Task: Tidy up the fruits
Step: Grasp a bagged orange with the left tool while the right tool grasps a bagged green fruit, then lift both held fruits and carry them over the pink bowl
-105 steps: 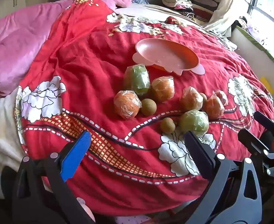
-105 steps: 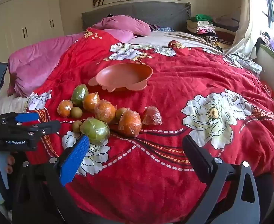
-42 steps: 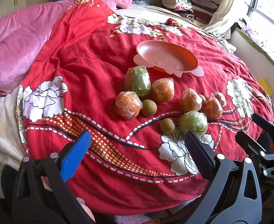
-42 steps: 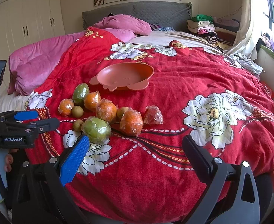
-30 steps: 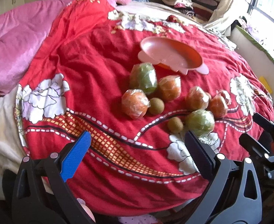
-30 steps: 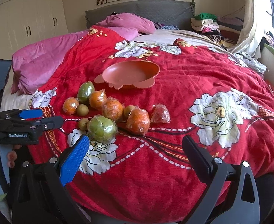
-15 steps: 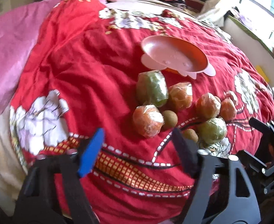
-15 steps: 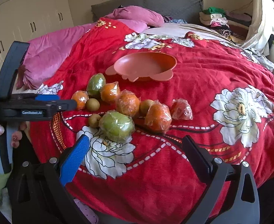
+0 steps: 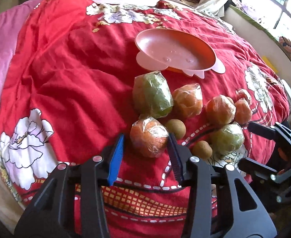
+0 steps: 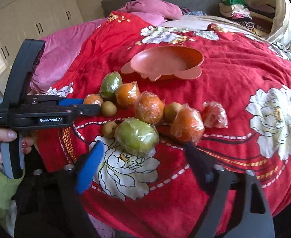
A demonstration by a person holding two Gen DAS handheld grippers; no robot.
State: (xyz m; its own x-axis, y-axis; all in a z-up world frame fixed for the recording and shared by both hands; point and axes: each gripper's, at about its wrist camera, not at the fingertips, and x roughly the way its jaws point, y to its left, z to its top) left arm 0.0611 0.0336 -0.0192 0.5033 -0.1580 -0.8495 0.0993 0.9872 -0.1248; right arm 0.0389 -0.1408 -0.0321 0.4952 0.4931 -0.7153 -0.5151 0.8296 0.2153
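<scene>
Between closing left tongs (image 9: 145, 148), wrapped orange (image 9: 149, 137) is framed, apparently not yet pinched; right tongs (image 10: 143, 152), closing and empty, are aimed at green fruit (image 10: 136, 137).

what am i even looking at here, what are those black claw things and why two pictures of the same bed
Each black claw is a hand-held gripper: a person squeezes one in each hand, and a fisheye camera on each looks along its fingers. So you get two views of one scene.

The left hand-held gripper is closing around a plastic-wrapped orange fruit; the pads look close to it, but contact is not clear. The right hand-held gripper is also closing, near a wrapped green fruit, not yet around it.

On the red flowered blanket lie more wrapped orange and green fruits, small brown round fruits such as one, and an empty salmon-pink plastic bowl. Nothing is lifted yet.
</scene>
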